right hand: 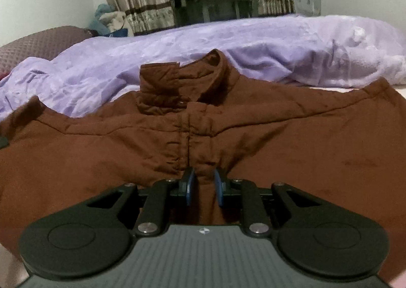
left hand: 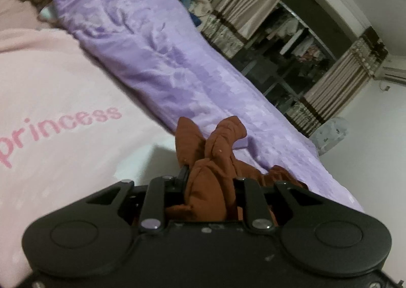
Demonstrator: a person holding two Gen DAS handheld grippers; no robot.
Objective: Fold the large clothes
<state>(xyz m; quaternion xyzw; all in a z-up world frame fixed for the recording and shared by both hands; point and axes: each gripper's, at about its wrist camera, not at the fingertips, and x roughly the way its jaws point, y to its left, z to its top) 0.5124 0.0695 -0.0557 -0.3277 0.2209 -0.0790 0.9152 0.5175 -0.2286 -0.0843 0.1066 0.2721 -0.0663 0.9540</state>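
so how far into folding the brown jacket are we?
Early. Done: brown jacket lies spread on the bed, collar up. In hand: right claw pinches its front placket; left claw grips a bunched part. Left: no fold visible yet.

Matt brown cloth jacket (right hand: 279,140), plush lilac blanket (right hand: 253,41)
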